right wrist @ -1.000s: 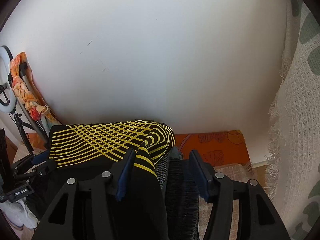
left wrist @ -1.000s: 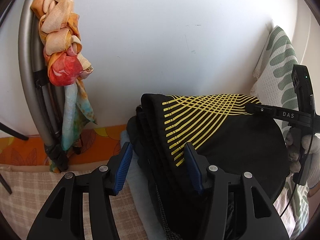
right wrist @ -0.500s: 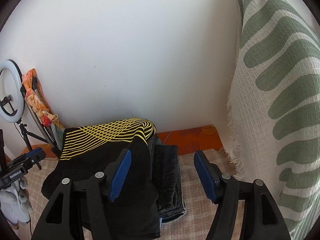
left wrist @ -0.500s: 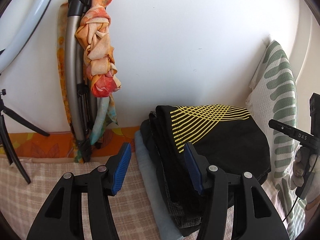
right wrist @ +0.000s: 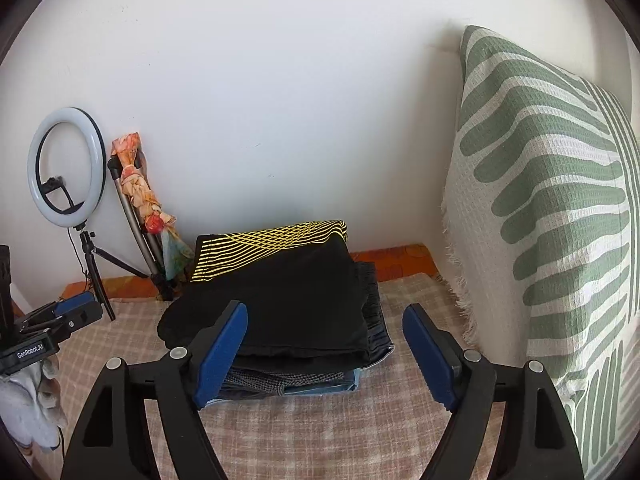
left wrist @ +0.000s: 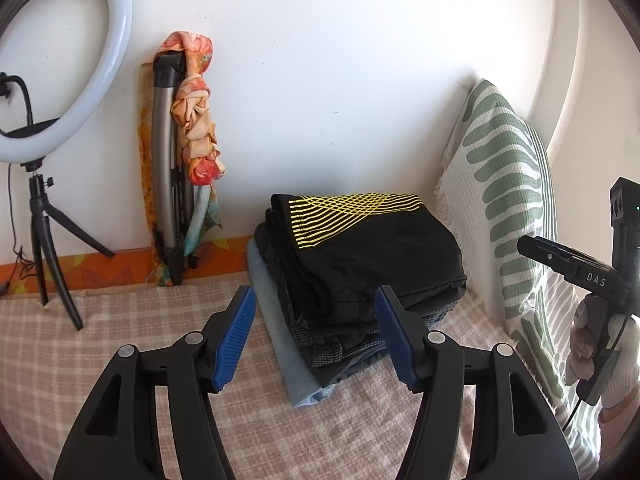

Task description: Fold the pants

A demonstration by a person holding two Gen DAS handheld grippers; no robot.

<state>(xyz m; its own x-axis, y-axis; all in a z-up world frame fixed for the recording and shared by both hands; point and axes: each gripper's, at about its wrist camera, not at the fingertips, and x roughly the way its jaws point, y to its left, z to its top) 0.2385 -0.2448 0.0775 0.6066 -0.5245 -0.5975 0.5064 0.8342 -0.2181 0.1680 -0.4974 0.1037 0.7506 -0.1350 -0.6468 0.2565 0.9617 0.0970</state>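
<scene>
Both tools hang spread and empty, near the camera and clear of the clothes: the left tool (left wrist: 314, 336) with its blue-padded fingers apart in front of the pile, the right tool (right wrist: 324, 354) likewise apart, its left pad just before the pile's near edge. Neither touches cloth, which suggests the fold is done and the hands are drawn off so the pile can sit undisturbed.

Beneath everything lies the beige checked bed cover (left wrist: 120, 344), a soft flat bed surface for the work. At right a white cushion with green leaf stripes (right wrist: 552, 216) leans upright against the wall, out of the way. The folded black pants with yellow crossed lines (left wrist: 372, 248) lie on top of the stack of folded clothes (left wrist: 320, 344), at the far middle, near the wall; stacking keeps finished pieces together, edges roughly squared. Far left stand a white ring light on a black tripod (left wrist: 64, 80) and a grey folded frame wrapped in an orange scarf (left wrist: 192, 120), propped against the wall.
</scene>
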